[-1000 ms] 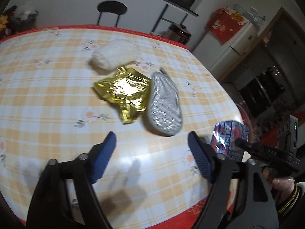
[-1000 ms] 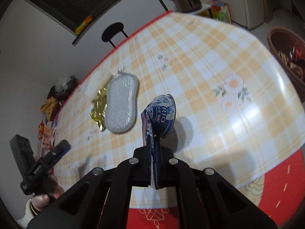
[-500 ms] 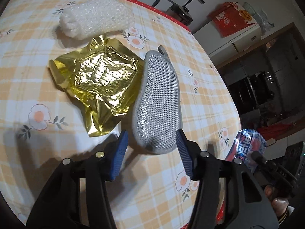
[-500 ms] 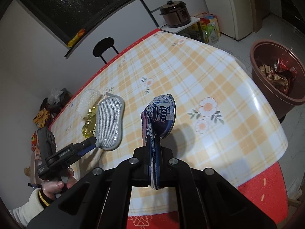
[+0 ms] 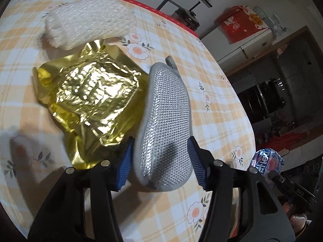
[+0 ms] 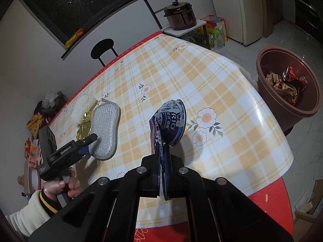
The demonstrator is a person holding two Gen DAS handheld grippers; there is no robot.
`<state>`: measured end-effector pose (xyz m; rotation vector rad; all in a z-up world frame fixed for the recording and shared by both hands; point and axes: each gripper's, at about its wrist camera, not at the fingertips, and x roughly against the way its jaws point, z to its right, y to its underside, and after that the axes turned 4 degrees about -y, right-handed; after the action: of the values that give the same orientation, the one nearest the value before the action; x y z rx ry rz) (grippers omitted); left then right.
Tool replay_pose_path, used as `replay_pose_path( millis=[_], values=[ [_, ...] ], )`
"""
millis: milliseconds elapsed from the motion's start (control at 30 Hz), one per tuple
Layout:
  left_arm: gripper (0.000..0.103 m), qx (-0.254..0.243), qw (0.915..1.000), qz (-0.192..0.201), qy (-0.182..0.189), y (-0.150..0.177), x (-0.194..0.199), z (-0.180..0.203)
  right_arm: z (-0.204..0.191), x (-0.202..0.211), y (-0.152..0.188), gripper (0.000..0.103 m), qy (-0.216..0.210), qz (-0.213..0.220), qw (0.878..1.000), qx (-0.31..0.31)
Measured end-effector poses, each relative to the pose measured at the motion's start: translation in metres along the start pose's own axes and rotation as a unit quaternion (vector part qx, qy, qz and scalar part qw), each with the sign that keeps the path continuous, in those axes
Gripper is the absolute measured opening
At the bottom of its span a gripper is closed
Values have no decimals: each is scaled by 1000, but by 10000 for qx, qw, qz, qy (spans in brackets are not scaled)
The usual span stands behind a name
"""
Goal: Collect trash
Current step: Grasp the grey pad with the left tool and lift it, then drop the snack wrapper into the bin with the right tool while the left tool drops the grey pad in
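My left gripper (image 5: 161,161) is open, its blue pads on either side of the near end of a grey mesh sponge pad (image 5: 165,117) that lies on the table; contact is not clear. A crumpled gold foil wrapper (image 5: 88,98) lies just left of the pad, and a white bubble-wrap roll (image 5: 88,22) beyond it. My right gripper (image 6: 163,161) is shut on a crushed blue and white RIO can (image 6: 169,121), held above the table. The can also shows in the left wrist view (image 5: 266,163). The pad (image 6: 105,129) and my left gripper (image 6: 88,143) show in the right wrist view.
The table has an orange checked cloth (image 6: 201,76) with a red edge. A brown trash bin (image 6: 290,92) with wrappers in it stands on the floor past the table's right edge. A black stool (image 6: 104,48) and a cooker (image 6: 179,15) stand beyond the far side.
My left gripper has moved forward and its jaws have narrowed around the near end of the grey pad. My right gripper has drawn back and up with the can.
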<state>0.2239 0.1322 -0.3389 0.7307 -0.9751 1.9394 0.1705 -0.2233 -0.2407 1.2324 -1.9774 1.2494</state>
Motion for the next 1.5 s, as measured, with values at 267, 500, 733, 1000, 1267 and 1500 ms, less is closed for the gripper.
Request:
replay_pose_path(
  millis=[267,500,733,1000,1267,1500],
  values=[
    [43,-331,9993,-4,-166,-14,-17,17,5,10,-1,5,151,52,9999,-23],
    [25,-378,9991,69,-167,-11,-8,24,-2,9,-7,5,127,30,9999,90],
    [21,-584,9961,645,-128,6,47,41,-13,8,-8,5,-36,100,9997,217],
    [21,-590,9905,1215,-248,21,109,49,-8,19,-3,5,-128,136,9997,173],
    [22,-431,9845,1599,-586,40,161,46,-24,28,-22,5,-471,304,9973,481],
    [22,-331,9795,1826,-779,53,182,70,-5,38,-32,5,-770,407,9950,486]
  ],
)
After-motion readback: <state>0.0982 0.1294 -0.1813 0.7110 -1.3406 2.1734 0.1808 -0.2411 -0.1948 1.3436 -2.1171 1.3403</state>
